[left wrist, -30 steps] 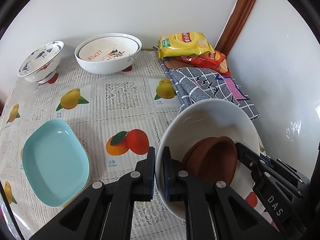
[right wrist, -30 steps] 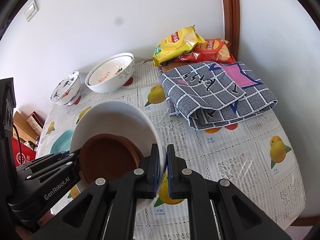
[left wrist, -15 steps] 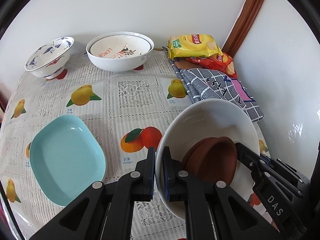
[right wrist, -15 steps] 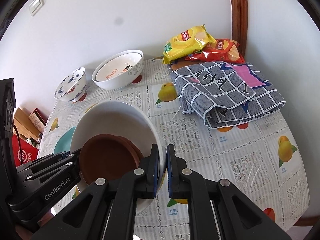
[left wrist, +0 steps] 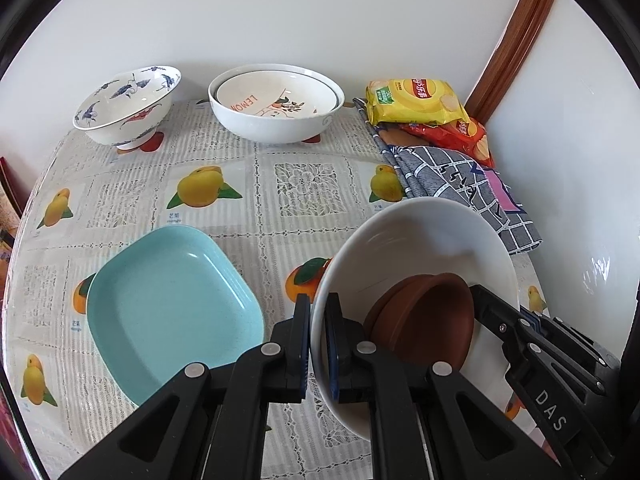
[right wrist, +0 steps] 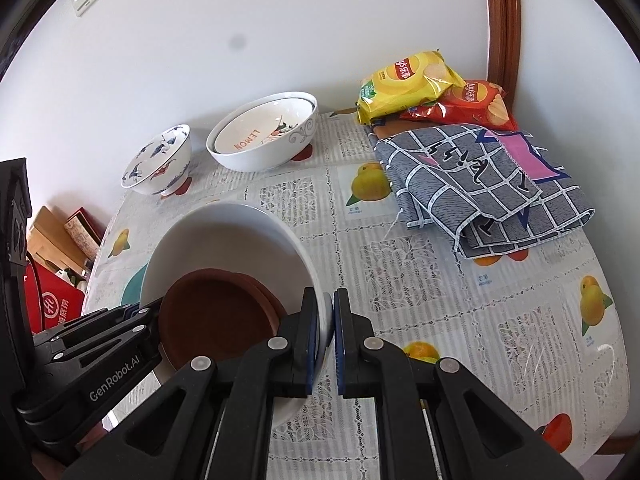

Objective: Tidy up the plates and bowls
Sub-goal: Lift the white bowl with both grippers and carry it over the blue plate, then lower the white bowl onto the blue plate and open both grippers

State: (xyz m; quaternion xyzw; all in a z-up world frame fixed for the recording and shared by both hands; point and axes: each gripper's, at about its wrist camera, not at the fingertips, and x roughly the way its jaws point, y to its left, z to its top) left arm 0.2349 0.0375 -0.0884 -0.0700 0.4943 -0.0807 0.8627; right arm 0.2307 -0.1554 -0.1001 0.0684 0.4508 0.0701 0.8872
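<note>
In the left wrist view, the left gripper (left wrist: 317,344) sits at the lower centre of the frame with its jaws pinching the near rim of a large white bowl (left wrist: 424,240), one pad outside the wall and one inside; the bowl is tilted and fills the lower right. Inside it lie stacked brown saucers (left wrist: 424,322), leaning against the far side, where the right gripper (left wrist: 520,332) comes in from the lower right edge and holds the opposite rim. Left of the bowl, in the lower left, a light blue dish (left wrist: 172,300) rests flat on the fruit-print tablecloth (left wrist: 280,188). At the upper left stands a blue-patterned footed bowl (left wrist: 128,100), and at the upper centre a white bowl with a lemon-print bowl nested in it (left wrist: 276,108). At the upper right are a yellow chip bag (left wrist: 416,100) on a red chip bag (left wrist: 460,136) and a checked cloth (left wrist: 452,176). In the right wrist view, the right gripper (right wrist: 326,340) at the lower centre has its jaws pinching the white bowl's rim, the bowl spreading into the centre left with the brown saucers in its lower part; the left gripper enters from the lower left edge, reaching the bowl's other rim. The chip bags lie at the upper right above the cloth
</note>
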